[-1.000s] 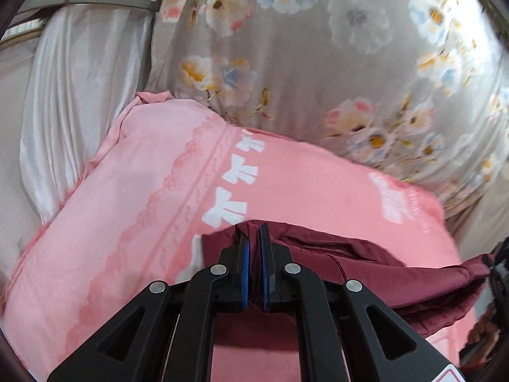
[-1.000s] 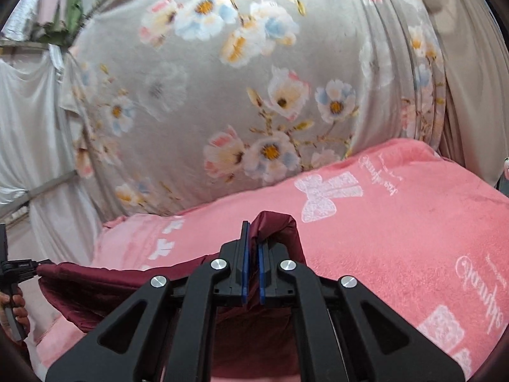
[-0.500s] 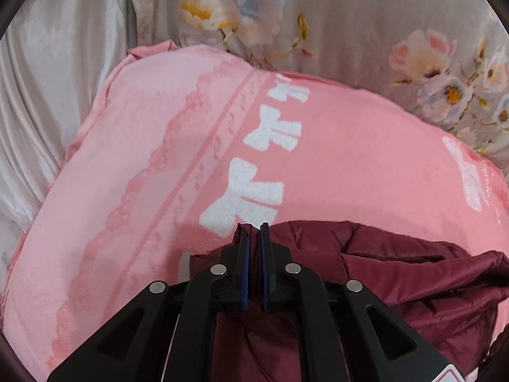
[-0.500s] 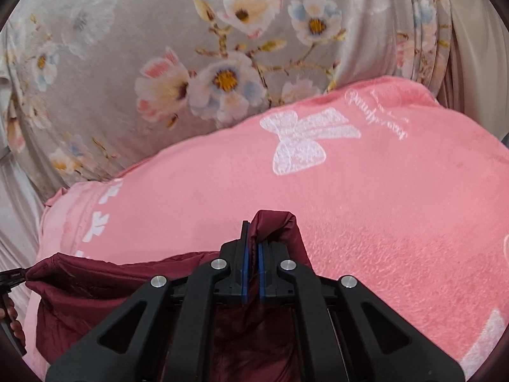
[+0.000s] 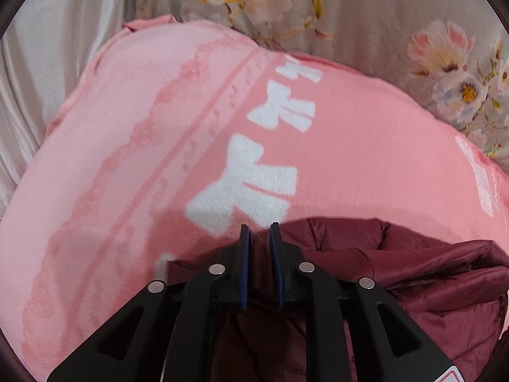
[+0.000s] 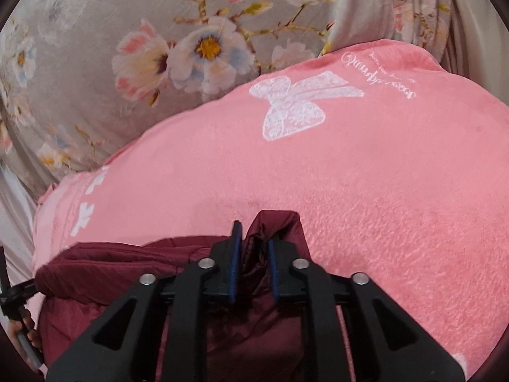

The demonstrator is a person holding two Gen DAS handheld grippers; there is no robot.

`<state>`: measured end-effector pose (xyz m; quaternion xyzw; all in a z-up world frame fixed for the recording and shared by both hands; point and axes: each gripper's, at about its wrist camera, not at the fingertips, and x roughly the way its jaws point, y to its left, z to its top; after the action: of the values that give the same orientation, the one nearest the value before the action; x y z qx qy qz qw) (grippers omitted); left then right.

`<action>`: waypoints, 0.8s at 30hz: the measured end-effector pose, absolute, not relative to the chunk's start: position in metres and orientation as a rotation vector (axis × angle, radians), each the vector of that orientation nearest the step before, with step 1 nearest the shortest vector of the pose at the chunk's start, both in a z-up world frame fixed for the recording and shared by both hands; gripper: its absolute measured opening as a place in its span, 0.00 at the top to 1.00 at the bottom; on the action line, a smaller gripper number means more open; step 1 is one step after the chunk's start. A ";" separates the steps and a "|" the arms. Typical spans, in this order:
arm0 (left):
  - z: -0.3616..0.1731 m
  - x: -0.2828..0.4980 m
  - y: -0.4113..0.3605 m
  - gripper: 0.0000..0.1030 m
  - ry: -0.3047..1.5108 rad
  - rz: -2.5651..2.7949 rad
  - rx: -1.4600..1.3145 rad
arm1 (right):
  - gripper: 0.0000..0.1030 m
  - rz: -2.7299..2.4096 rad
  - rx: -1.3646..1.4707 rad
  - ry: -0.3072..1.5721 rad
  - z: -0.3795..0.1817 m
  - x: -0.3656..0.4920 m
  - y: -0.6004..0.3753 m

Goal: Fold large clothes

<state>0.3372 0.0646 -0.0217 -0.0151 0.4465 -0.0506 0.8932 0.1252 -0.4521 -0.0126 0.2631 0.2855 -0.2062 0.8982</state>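
both grippers now sit lower over the pink blanket (image 5: 366,146), which fills far more of each view than a second ago. the left gripper (image 5: 258,232), clamped before, is opening, maroon jacket (image 5: 429,273) cloth loose in the gap. the right gripper (image 6: 253,235) is opening too, the jacket's bunched corner no longer pinched.

Each gripper, left gripper (image 5: 258,232) and right gripper (image 6: 253,230), has black angular fingers, blue pads (image 5: 244,264) and silver screws (image 5: 216,269).
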 end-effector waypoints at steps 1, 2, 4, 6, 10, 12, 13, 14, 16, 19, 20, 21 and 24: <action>-0.011 0.333 0.069 0.52 0.882 -0.063 -0.013 | 0.68 -0.445 0.539 0.564 -0.004 0.119 -0.450; 0.003 0.326 0.077 0.29 0.816 -0.008 0.003 | 0.65 -0.453 0.519 0.530 0.008 0.110 -0.445; 0.028 0.311 0.089 0.24 0.706 0.018 -0.001 | 0.65 -0.417 0.481 0.498 0.029 0.102 -0.431; 0.046 0.306 0.094 0.24 0.711 -0.017 -0.003 | 0.65 -0.344 0.458 0.502 0.040 0.106 -0.411; 0.060 0.298 0.077 0.24 0.775 -0.122 -0.023 | 0.65 -0.144 0.378 0.605 0.047 0.144 -0.347; 0.061 0.289 0.051 0.24 0.800 -0.202 -0.008 | 0.66 -0.082 0.307 0.678 0.041 0.169 -0.315; 0.061 0.286 0.040 0.24 0.809 -0.225 0.000 | 0.66 -0.073 0.281 0.701 0.036 0.177 -0.304; 0.058 0.281 0.024 0.24 0.829 -0.258 0.019 | 0.66 -0.067 0.253 0.742 0.027 0.190 -0.291; 0.050 0.274 0.004 0.24 0.844 -0.299 0.046 | 0.66 -0.080 0.242 0.808 0.009 0.210 -0.281; 0.035 0.266 -0.026 0.24 0.869 -0.334 0.112 | 0.76 -0.118 0.261 0.876 -0.015 0.224 -0.286; 0.028 0.264 -0.035 0.24 0.882 -0.348 0.135 | 0.99 -0.123 0.273 0.898 -0.024 0.228 -0.289; 0.022 0.264 -0.043 0.24 0.894 -0.357 0.152 | 1.00 -0.115 0.300 0.899 -0.027 0.230 -0.293; 0.015 0.269 -0.055 0.24 0.901 -0.364 0.160 | 1.00 -0.099 0.347 0.829 -0.007 0.230 -0.299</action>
<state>0.2690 -0.0548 0.0155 0.0767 0.4325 -0.1746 0.8812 0.2297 -0.2993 -0.0066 0.1678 0.4005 -0.0479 0.8995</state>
